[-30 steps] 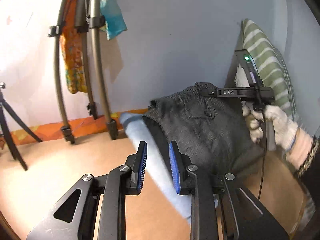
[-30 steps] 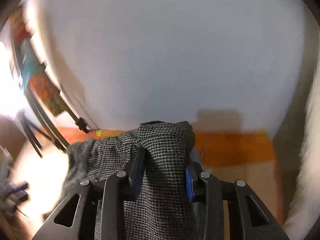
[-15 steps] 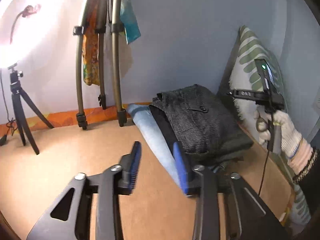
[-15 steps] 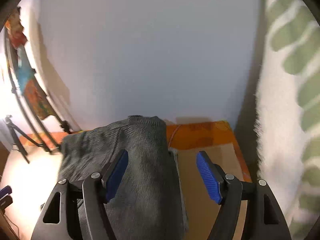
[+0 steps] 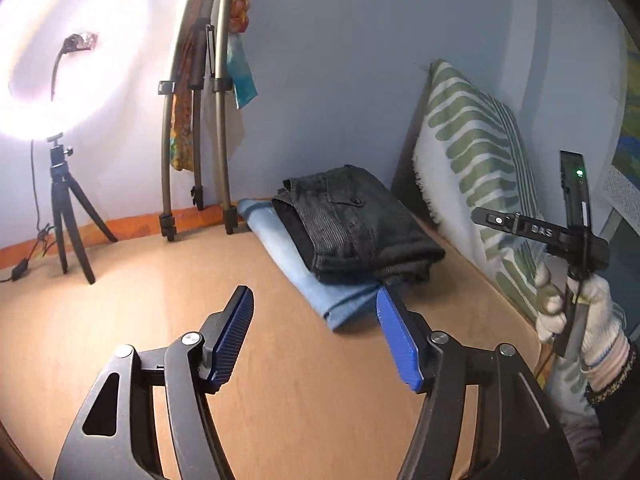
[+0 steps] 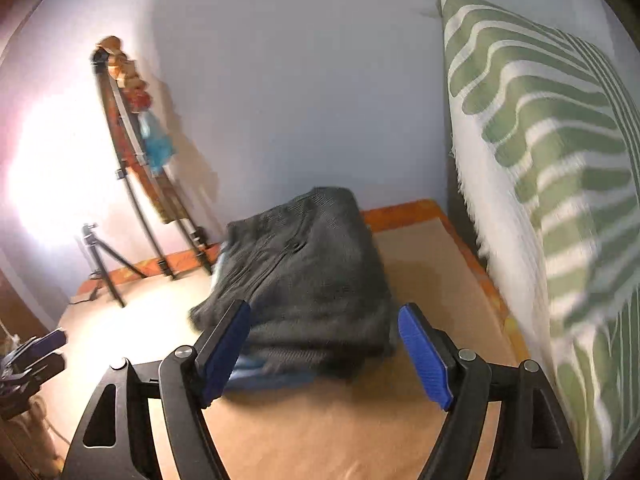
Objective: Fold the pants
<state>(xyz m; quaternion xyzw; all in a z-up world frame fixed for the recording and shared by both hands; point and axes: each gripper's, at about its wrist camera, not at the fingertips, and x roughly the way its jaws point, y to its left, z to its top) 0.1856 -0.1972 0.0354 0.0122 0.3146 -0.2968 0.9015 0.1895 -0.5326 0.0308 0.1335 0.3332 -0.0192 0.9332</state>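
Observation:
Folded dark grey pants (image 5: 356,224) lie on top of a folded light blue garment (image 5: 304,272) at the back of the wooden table (image 5: 160,312). My left gripper (image 5: 316,332) is open and empty, a short way in front of the stack. My right gripper (image 6: 324,344) is open and empty, just in front of the same grey pants (image 6: 308,280). In the left wrist view the right gripper's body and the gloved hand (image 5: 580,308) holding it show at the right edge.
A green-and-white patterned cushion (image 5: 480,152) leans against the wall right of the stack. A ring light on a small tripod (image 5: 64,216) and a stand of dark curved poles (image 5: 196,120) with cloths stand at the back left. An orange strip runs along the wall.
My right gripper let go of the grey pants, opened and backed away. My left gripper opened wider and pulled back from the stack. The pants now lie flat.

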